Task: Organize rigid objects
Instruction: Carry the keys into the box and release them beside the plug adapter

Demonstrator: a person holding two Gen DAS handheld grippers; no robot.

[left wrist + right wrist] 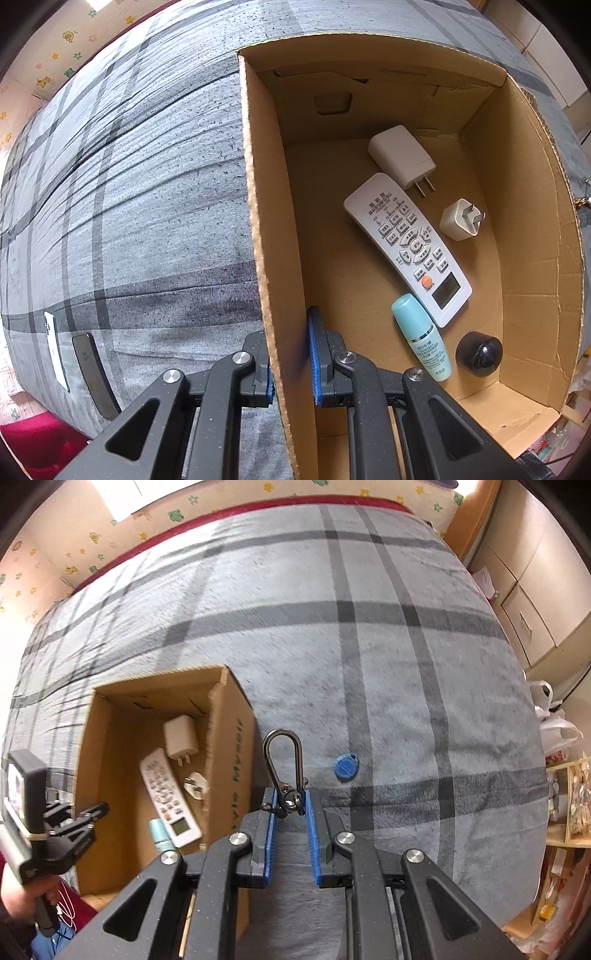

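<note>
Only from the right wrist: right gripper [289, 805] pinches a carabiner [283, 764]; left gripper [291, 354] clamps the box wall [258, 221].

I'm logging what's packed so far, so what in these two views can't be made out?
- Left wrist view: the two flat items at the bed's edge, too distorted to identify.
- Right wrist view: the teal bottle, partly hidden by the cardboard box wall and right gripper.
- Box lettering: blurred.

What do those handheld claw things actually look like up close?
Each gripper, left and right, has black speckled plastic linkage arms with triangular cut-outs, round silver pivot bolts and two flat fingers faced with ribbed blue pads. From the right camera, the left one shows a boxy black camera housing above a handle.
</note>
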